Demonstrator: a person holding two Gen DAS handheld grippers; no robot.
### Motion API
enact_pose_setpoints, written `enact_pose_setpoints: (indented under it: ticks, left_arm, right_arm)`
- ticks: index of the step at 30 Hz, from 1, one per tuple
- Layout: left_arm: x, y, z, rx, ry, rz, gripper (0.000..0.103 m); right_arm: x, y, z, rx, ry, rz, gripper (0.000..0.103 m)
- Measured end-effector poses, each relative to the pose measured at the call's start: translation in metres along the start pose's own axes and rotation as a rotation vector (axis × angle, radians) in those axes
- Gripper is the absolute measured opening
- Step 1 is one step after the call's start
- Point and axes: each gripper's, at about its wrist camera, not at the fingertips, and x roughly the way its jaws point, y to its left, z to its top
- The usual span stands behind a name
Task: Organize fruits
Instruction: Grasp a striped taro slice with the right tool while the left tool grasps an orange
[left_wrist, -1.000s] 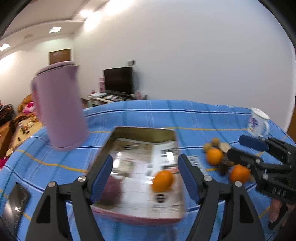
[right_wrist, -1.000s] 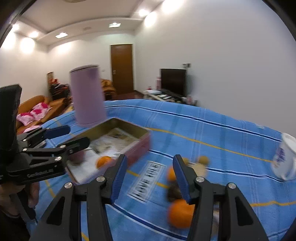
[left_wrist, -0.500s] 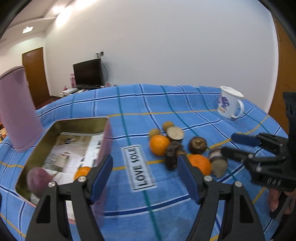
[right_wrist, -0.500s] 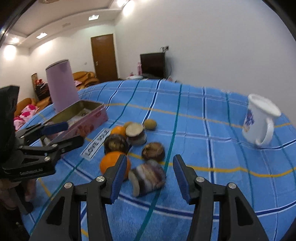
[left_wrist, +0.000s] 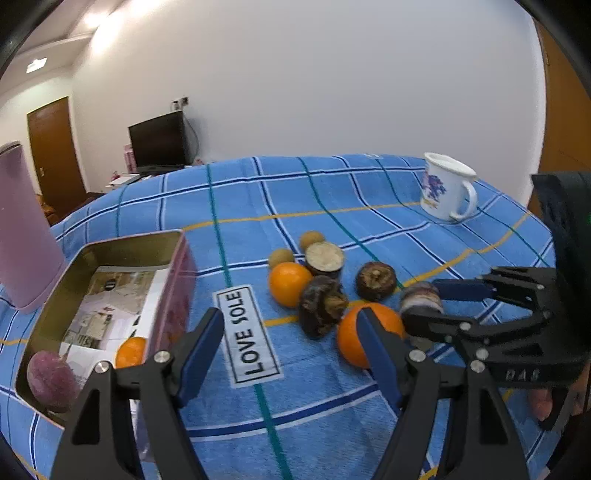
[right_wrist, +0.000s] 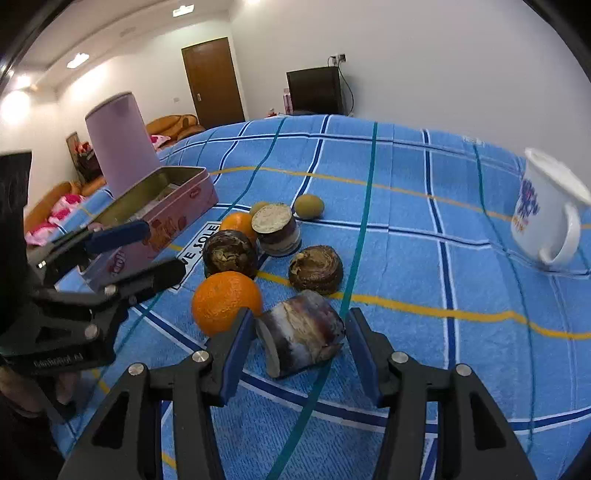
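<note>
Blue checked cloth (left_wrist: 369, 192) carries a pink rectangular tin (left_wrist: 177, 280) holding one orange (left_wrist: 130, 351) and a purple fruit (left_wrist: 51, 376). Both grippers gape: left (left_wrist: 291, 343) empty, right (right_wrist: 299, 345) straddling a cut brown fruit (right_wrist: 303, 338).

I note a white mug (left_wrist: 445, 190) upright on the blue plaid cloth (left_wrist: 369, 192), a lilac canister (right_wrist: 120, 142) behind the tin, and a dark television (right_wrist: 314, 91) by the wall.
</note>
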Motion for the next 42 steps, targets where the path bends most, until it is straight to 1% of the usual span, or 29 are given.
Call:
enact_pose_setpoints:
  ticks: [2,4,5,8,10,12,13,15,16,18,19,20,23,28,32,38,42]
  left_arm:
    - [0.001,-0.005,0.0,0.018,0.005,-0.013,0.076]
    - [0.001,-0.009,0.0,0.036,0.007,-0.034,0.076]
    - [0.001,-0.012,0.0,0.047,0.008,-0.043,0.076]
    - [0.0,-0.018,0.0,0.068,0.008,-0.064,0.076]
    - [0.001,-0.021,0.0,0.073,0.015,-0.079,0.076]
    - [0.005,-0.024,0.0,0.078,0.033,-0.1,0.075]
    - [0.007,-0.026,0.001,0.08,0.041,-0.106,0.074]
    - [0.011,-0.03,0.001,0.086,0.065,-0.127,0.065]
    - [0.015,-0.033,0.001,0.091,0.082,-0.137,0.058]
    - [0.022,-0.037,0.002,0.096,0.12,-0.147,0.055]
    - [0.023,-0.039,0.002,0.097,0.125,-0.155,0.051]
    - [0.024,-0.042,0.001,0.105,0.13,-0.156,0.049]
    - [0.023,-0.046,0.001,0.123,0.125,-0.149,0.048]
    - [0.021,-0.043,0.001,0.106,0.115,-0.147,0.047]
    - [0.015,-0.038,0.001,0.087,0.076,-0.14,0.047]
    - [0.003,-0.033,0.001,0.074,0.011,-0.099,0.047]
    - [-0.003,-0.025,0.002,0.039,-0.027,-0.08,0.047]
  right_arm:
    - [0.001,-0.005,0.0,0.024,0.007,0.029,0.053]
    - [0.0,-0.004,0.0,0.024,0.004,0.028,0.052]
    - [0.0,-0.001,-0.001,0.012,0.002,0.016,0.052]
    - [-0.006,0.008,-0.002,-0.026,-0.027,-0.057,0.051]
    - [-0.013,0.008,-0.002,-0.015,-0.063,-0.115,0.051]
    - [-0.017,0.004,-0.003,0.007,-0.082,-0.149,0.051]
    - [-0.018,0.002,-0.003,0.022,-0.09,-0.16,0.051]
    - [-0.019,-0.002,-0.003,0.044,-0.095,-0.156,0.051]
    - [-0.019,-0.004,-0.003,0.05,-0.095,-0.155,0.051]
    - [-0.02,-0.006,-0.003,0.058,-0.098,-0.157,0.051]
    - [-0.019,-0.005,-0.002,0.058,-0.097,-0.157,0.051]
    - [-0.02,-0.005,-0.002,0.058,-0.098,-0.158,0.051]
    - [-0.023,-0.004,-0.003,0.055,-0.111,-0.162,0.051]
    - [-0.029,-0.004,-0.005,0.066,-0.147,-0.152,0.051]
    - [-0.035,-0.003,-0.006,0.061,-0.181,-0.144,0.051]
    - [-0.041,0.001,-0.007,0.06,-0.222,-0.135,0.051]
    - [-0.045,0.001,-0.008,0.067,-0.248,-0.123,0.051]
